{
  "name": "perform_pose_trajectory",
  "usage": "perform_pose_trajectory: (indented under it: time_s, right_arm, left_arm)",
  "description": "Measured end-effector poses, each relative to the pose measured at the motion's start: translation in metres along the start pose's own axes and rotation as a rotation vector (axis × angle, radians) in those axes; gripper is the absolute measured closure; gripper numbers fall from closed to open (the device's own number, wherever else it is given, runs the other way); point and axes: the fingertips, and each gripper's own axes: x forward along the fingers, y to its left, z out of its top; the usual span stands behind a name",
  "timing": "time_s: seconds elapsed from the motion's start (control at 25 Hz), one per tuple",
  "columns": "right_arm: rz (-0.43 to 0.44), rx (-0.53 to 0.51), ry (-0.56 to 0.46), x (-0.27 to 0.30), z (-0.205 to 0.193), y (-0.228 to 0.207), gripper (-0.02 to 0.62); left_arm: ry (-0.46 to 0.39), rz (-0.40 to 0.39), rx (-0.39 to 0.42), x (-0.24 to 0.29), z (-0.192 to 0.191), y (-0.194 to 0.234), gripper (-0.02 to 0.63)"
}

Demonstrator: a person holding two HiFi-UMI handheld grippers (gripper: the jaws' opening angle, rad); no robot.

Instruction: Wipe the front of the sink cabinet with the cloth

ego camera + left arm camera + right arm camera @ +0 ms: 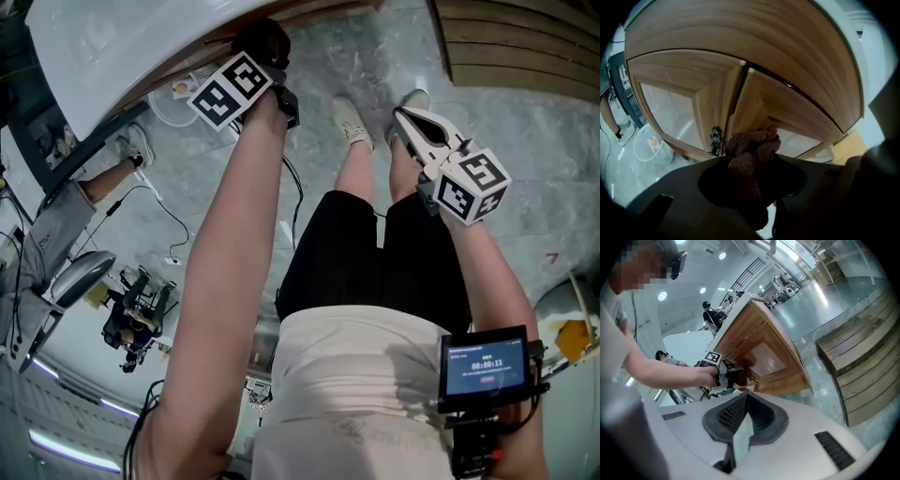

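Right gripper [743, 418] is hanging back over the floor, jaws pressed together on nothing. Left gripper [736, 372] is clamping the bunched reddish-brown cloth [751, 152] at the sink cabinet [689, 98] front, low, beside the door seam and dark handle [715, 139]. White bucket [650, 147] is standing left of the cabinet.

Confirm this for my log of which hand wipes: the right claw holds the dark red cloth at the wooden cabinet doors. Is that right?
Not quite. It is the left claw, not the right, that holds the dark red cloth at the wooden cabinet doors, as the left gripper view shows. The right claw is shut with nothing in it.
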Motion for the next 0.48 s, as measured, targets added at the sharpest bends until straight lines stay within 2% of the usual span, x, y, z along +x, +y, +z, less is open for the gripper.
perform_pose_trajectory:
  time_s: [0.48]
  right_arm:
    - [-0.035,0.056,-0.045,-0.005,0.008,-0.011,0.583]
  left_arm:
    - [0.002,-0.09,0.062,0.015,-0.002,-0.034,0.434]
